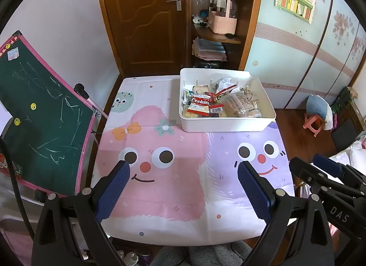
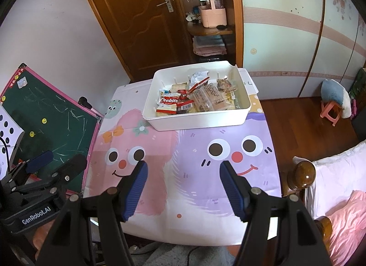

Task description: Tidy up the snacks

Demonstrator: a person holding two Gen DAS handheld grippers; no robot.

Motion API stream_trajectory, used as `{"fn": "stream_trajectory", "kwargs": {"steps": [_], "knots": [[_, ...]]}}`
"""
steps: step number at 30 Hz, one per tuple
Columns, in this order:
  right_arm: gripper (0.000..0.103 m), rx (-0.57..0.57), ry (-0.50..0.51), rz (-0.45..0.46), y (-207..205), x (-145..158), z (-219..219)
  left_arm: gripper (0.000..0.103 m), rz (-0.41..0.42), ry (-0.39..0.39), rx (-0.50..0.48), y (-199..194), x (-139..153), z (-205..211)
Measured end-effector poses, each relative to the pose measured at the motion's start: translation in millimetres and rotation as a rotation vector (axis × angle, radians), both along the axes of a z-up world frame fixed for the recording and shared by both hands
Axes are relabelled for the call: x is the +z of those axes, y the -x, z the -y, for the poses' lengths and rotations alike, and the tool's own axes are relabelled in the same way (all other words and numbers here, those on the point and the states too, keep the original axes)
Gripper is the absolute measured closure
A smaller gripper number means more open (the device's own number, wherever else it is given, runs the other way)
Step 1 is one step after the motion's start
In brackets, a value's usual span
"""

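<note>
Both tongs: my left tongs [image 1: 184,170] and right tongs [image 2: 181,170] hang over the near edge of the bench [image 1: 164,202], jaws spread wide, nothing between the pads
Snacks: all the packets I can see sit in the white bin [image 1: 228,124] at the far right of the bench; a red and white Cookies packet [image 1: 199,103] lies at its near left, a big clear-wrapped packet [image 1: 242,103] at its middle, a crumpled silver wrapper [image 1: 223,83] toward the far wall
Bench cloth: the cartoon cloth shows no loose packet, from either wrist view
Stage: this fits two readings, either the snacks are gathered and the job is near its end, or they are heaped in the bin waiting to be sorted; I cannot tell which
Inside the bin: thin posts stand along the far wall, maybe divider slots; the packets overlap and are not in rows
Doing it well: if I go in, I judge it best to come from above the near wall, pinch one packet by its sealed edge, and keep the pads light, since cookies crush
Risk: overlapping wrappers may lift together, and the light bin may slide on the cloth
</note>
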State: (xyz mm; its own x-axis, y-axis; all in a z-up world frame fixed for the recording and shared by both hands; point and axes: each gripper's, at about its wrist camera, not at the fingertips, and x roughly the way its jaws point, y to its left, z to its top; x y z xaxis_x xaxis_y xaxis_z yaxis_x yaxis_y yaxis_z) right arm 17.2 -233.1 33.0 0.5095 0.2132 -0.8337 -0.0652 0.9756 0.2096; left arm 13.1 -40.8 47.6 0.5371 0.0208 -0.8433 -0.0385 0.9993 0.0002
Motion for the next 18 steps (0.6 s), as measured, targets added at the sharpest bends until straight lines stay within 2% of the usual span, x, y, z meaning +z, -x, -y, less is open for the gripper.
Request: {"fn": "stream_trajectory", "kwargs": {"steps": [18], "knots": [[0.037,0.002,0.001,0.002,0.3,0.6,0.7,0.008,-0.004,-0.003,-0.004,3.0,-0.1,2.5]]}}
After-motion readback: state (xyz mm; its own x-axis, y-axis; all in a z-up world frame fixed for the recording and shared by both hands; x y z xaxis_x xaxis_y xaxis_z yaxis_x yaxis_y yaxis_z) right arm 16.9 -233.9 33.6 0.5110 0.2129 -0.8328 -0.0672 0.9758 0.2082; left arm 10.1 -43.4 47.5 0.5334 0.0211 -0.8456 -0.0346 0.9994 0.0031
